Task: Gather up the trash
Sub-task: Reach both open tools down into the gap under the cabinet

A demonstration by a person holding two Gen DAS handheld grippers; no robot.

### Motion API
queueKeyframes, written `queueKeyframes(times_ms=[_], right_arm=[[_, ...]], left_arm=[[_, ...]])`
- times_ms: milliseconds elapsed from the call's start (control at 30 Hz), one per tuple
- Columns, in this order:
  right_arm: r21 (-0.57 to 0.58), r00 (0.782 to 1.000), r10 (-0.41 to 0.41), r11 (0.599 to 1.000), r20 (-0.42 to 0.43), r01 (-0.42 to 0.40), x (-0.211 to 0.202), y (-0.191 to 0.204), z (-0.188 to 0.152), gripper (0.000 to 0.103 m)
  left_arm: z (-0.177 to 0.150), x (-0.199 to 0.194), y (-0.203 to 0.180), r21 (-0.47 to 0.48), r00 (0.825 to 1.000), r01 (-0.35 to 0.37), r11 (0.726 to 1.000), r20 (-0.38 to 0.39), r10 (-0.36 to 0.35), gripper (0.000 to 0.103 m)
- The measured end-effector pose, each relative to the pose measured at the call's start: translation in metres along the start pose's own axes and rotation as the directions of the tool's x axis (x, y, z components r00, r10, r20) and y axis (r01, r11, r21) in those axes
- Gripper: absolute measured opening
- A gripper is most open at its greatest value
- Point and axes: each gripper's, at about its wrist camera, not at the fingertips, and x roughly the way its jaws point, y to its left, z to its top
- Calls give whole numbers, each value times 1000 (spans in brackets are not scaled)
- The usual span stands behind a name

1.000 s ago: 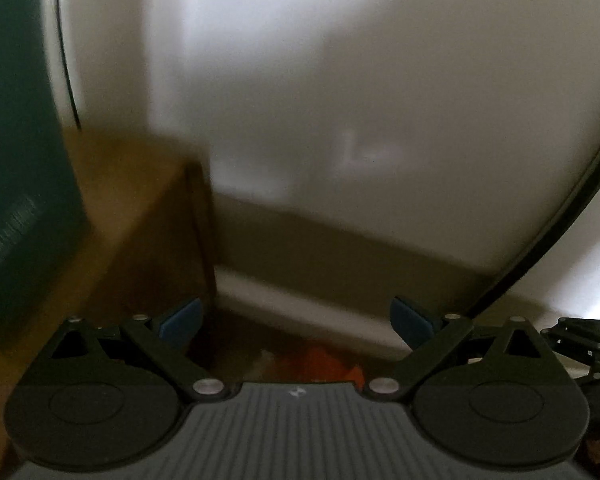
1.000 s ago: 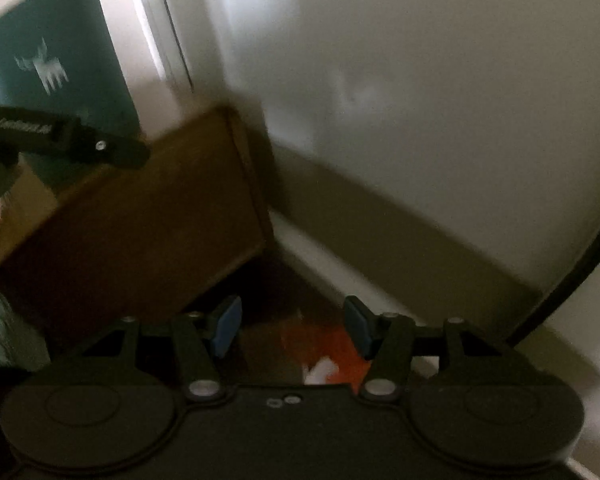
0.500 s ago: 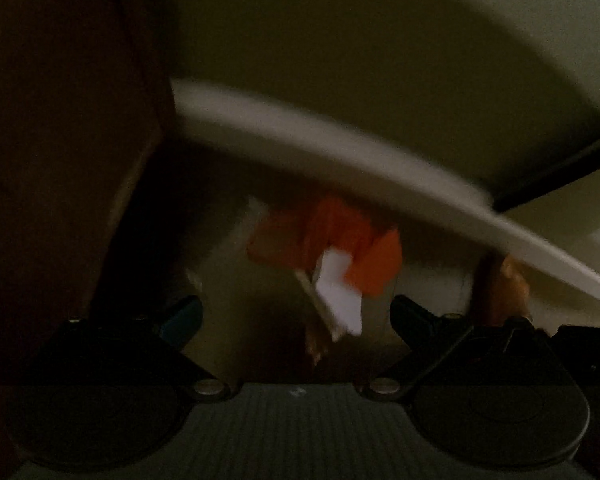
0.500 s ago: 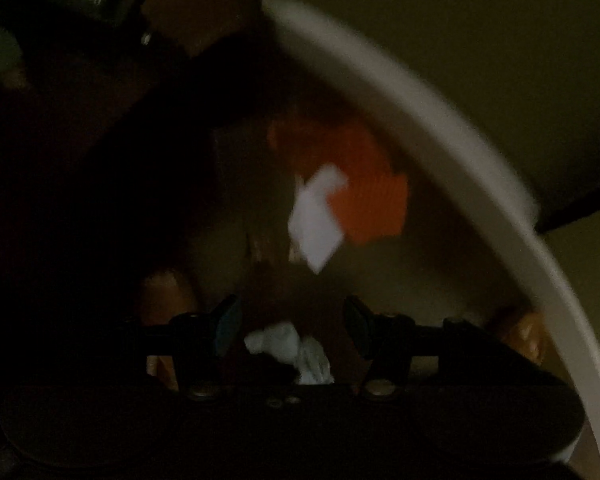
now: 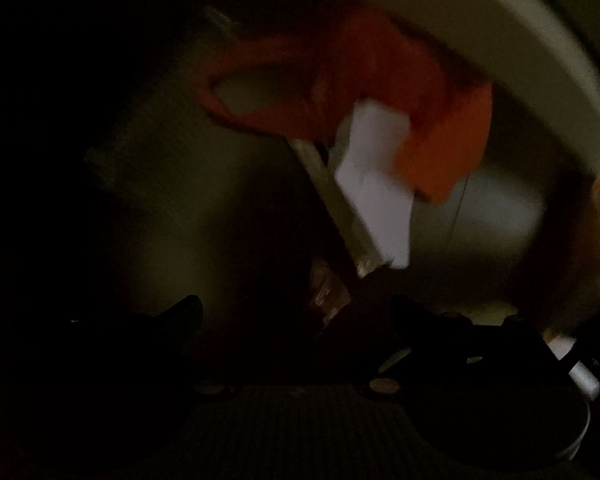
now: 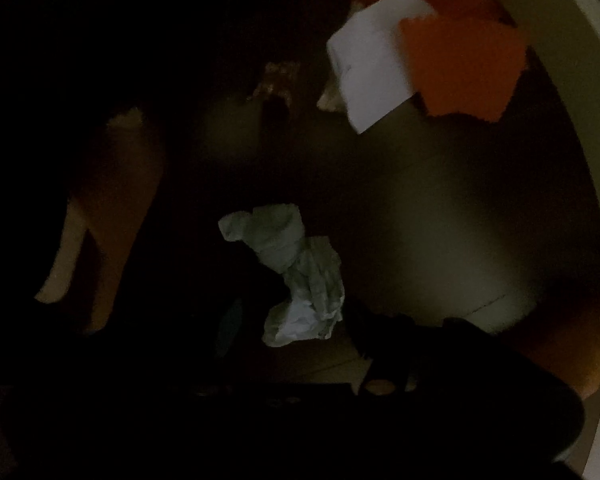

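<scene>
Both grippers dropped steeply floorward, left gripper [image 5: 296, 316] open, right gripper [image 6: 296, 332] open above crumpled tissue [image 6: 296, 276].

A dim floor [image 6: 440, 216] is seen below the tool, bounded on the far right by a pale curved edge [image 6: 576, 60]. On it, well ahead, an orange wrapper [image 6: 464, 68] is overlapped with a white paper [image 6: 372, 68]; a crumpled tissue [image 6: 296, 276] is found just ahead of the right tool.

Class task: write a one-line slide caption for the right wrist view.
Open right gripper above a crumpled white tissue on a dim floor, with orange and white paper scraps beyond.
</scene>
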Motion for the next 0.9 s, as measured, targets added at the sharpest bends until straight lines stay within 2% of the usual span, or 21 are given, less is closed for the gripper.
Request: queueKeyframes(times_ms=[67, 133, 233, 300, 367, 467, 533, 600, 700, 733, 767, 800, 833, 900], right_arm=[[-33, 1000, -8, 999, -7, 7, 11, 1, 1, 55], [-62, 1000, -9, 998, -14, 8, 21, 1, 2, 55], [-98, 1000, -16, 995, -19, 14, 33, 2, 2, 55], [-106, 1000, -18, 994, -20, 16, 41, 1, 4, 55], [-113, 999, -33, 993, -11, 31, 47, 1, 5, 55], [-107, 999, -41, 993, -6, 40, 53, -3, 8, 55], [-97, 999, -44, 994, -2, 43, 56, -6, 9, 55], [-94, 999, -45, 995, 5, 45, 56, -8, 9, 53], [-109, 998, -55, 992, 15, 56, 56, -10, 7, 52], [-120, 998, -64, 991, 14, 65, 57, -10, 7, 50], [-141, 996, -86, 986, 12, 87, 58, -8, 6, 42], [-159, 994, -105, 982, 13, 106, 58, -7, 6, 23], [-170, 993, -115, 979, 10, 115, 59, -6, 6, 16], [-160, 992, -124, 979, 7, 123, 59, -7, 7, 12]], left_arm=[[-7, 16, -11, 99, 1000, -30, 995, -3, 31, 100], [-15, 28, -23, 220, 997, -73, 973, 13, 71, 100], [-30, 42, -37, 382, 991, -137, 914, 58, 124, 100], [-39, 49, -42, 451, 986, -164, 877, 90, 138, 100], [-46, 53, -47, 507, 977, -212, 835, 137, 165, 98], [-51, 59, -53, 557, 969, -243, 794, 171, 177, 90], [-53, 63, -56, 577, 966, -255, 776, 181, 182, 87], [-56, 67, -58, 596, 965, -262, 759, 183, 189, 67], [-59, 69, -61, 608, 963, -268, 747, 188, 193, 61], [-60, 69, -61, 608, 963, -269, 747, 190, 191, 59], [-60, 68, -61, 608, 962, -272, 746, 193, 194, 50], [-62, 69, -61, 609, 961, -276, 743, 195, 197, 46], [-63, 71, -61, 609, 960, -277, 743, 196, 198, 46], [-64, 63, -60, 607, 959, -282, 743, 202, 199, 44]])
